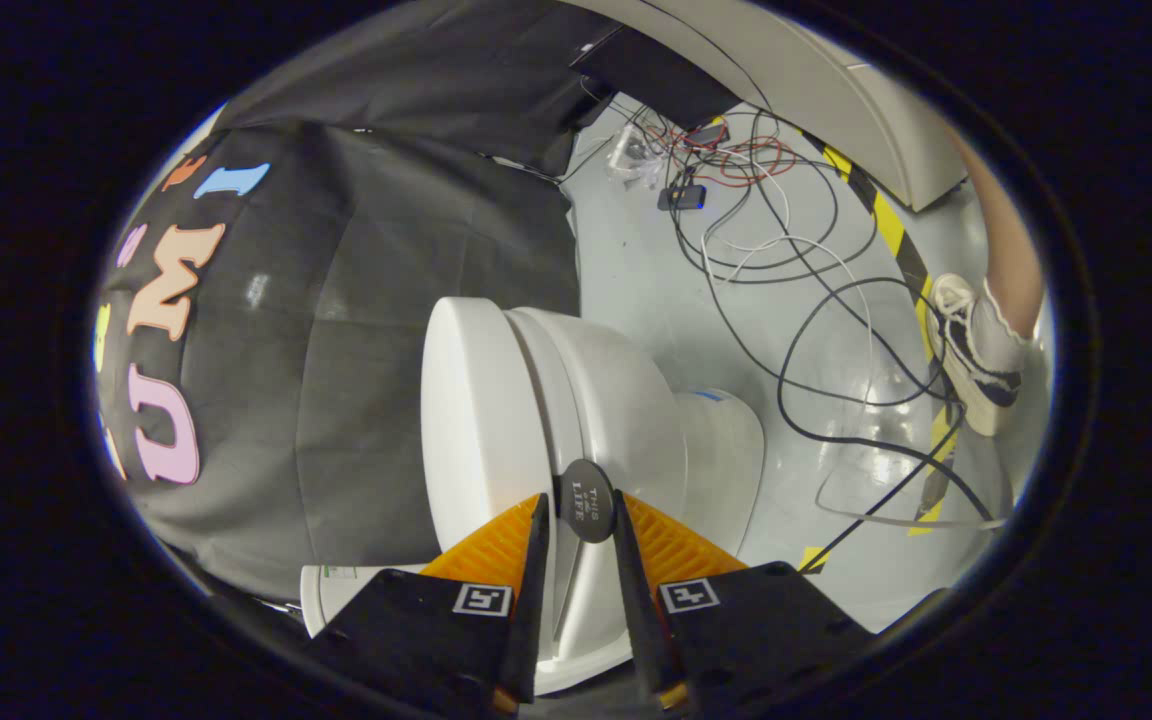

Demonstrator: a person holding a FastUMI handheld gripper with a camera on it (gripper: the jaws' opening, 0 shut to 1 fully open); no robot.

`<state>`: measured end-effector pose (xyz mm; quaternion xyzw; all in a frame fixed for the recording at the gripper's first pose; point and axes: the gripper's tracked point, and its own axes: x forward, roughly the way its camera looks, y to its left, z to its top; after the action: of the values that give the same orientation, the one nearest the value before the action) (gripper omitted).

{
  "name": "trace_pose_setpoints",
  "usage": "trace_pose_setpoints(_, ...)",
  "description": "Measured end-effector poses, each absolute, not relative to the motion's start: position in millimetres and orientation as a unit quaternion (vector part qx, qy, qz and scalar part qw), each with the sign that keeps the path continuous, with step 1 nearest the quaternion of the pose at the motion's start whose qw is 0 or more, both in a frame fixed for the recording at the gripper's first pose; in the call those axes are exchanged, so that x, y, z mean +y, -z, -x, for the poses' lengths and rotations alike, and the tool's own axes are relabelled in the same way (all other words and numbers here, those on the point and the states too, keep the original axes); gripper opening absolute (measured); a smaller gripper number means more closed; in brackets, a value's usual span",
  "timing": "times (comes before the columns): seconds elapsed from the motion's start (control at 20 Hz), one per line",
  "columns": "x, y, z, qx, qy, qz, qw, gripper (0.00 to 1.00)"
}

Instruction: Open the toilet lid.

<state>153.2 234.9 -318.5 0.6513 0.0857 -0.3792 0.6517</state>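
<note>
Between the gripper (581, 512) fingers sits a dark round handle disc (587, 500), and both fingers look clenched on it, though whether they truly press on it I judge rather than see; the disc is fixed to the white toilet lid (471, 400), which reaches ahead of the fingers and appears already swung away from the toilet bowl (626, 400). By my reading the lifting step is well along, so next comes easing the lid to its rest and letting go, clear of the cables (786, 270) and a person's shoe (971, 355) beyond on the grey floor (636, 270)
</note>
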Motion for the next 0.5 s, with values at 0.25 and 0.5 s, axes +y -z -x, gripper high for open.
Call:
trace_pose_setpoints(0.25, 233, 324, -143, 0.09, 0.385, -0.665, 0.633, 0.1)
trace_pose_setpoints(0.5, 234, 323, -148, 0.102, 0.379, -0.64, 0.661, 0.1)
